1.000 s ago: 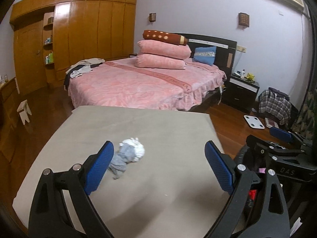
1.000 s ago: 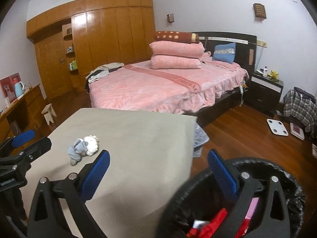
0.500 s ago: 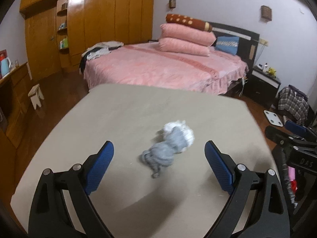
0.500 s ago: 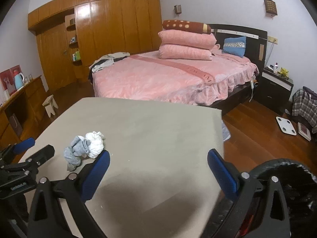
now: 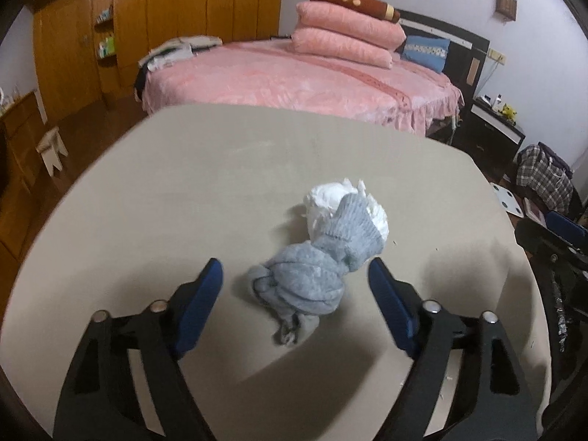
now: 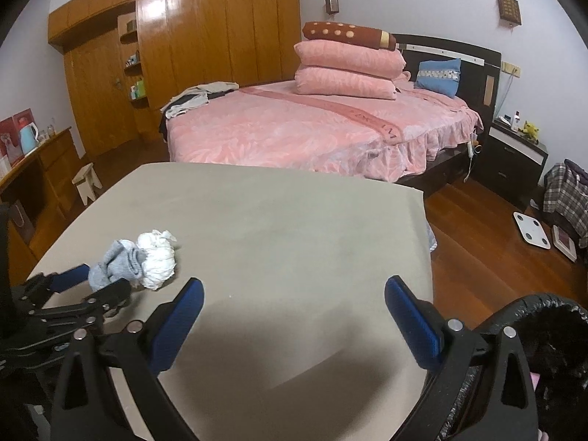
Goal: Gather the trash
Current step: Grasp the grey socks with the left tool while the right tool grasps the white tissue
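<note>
Straddling the crumpled grey knitted sock (image 5: 312, 275), the left gripper (image 5: 296, 275) holds its blue-padded jaws spread, not touching it. Sock and wadded white tissue (image 5: 330, 198) lie together toward the beige table's (image 6: 294, 220) left edge. Right gripper (image 6: 294, 294), also spread, holds nothing.

Left tongs (image 5: 296, 275), right tongs (image 6: 294, 296): black frames, blue pads, silver screws.

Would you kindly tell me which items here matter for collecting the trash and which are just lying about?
Job in hand:
grey sock
white paper wad
black bin
left gripper, jaws open

Lying about:
pink pillows
white scale
small stool
</note>
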